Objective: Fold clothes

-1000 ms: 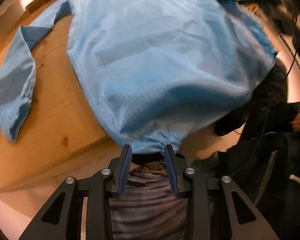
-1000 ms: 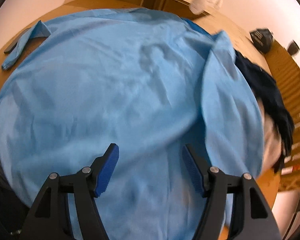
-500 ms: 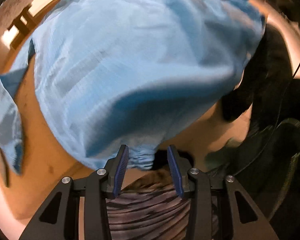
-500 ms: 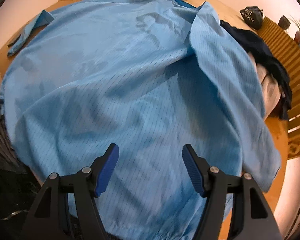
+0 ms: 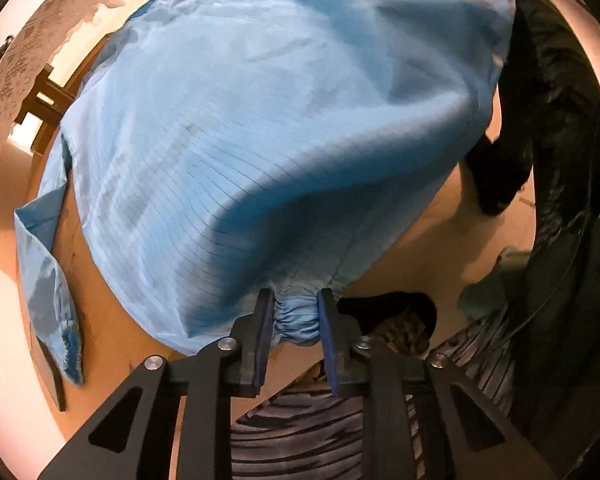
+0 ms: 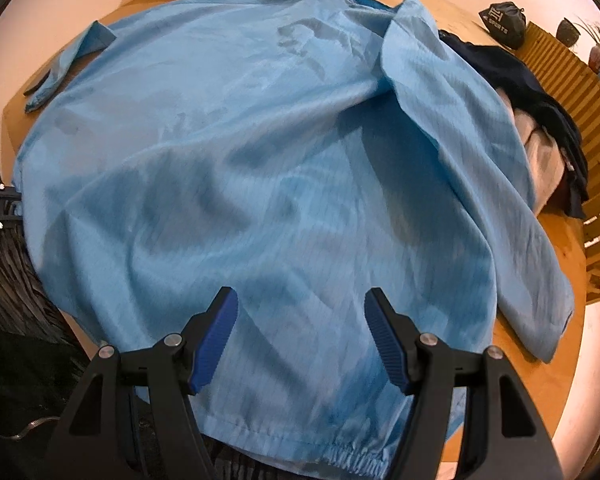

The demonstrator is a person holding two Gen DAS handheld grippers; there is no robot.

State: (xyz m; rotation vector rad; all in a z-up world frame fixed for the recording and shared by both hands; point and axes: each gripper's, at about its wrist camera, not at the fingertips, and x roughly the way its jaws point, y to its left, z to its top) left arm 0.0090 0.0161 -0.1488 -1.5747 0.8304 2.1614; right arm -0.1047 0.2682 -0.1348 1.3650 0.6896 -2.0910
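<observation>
A light blue jacket lies spread on a wooden table, its elastic hem hanging at the near edge. My left gripper is at the hem's corner. Its jaws are closing, and the gathered hem is bunched between the blue pads, touching both. One sleeve lies out to the left. In the right wrist view the jacket fills the table, with a sleeve folded along its right side. My right gripper hovers open over the lower back of the jacket, with nothing between its fingers.
A pile of dark clothes lies at the table's right end beside a slatted wooden rack. A black bag sits at the far right. A person's striped top is close under the left gripper. A flat dark object lies under the left cuff.
My left gripper rolled and slid onto the hem corner, and its jaws narrowed around the gathered fabric. The right gripper drew back toward the hem and stayed open.
</observation>
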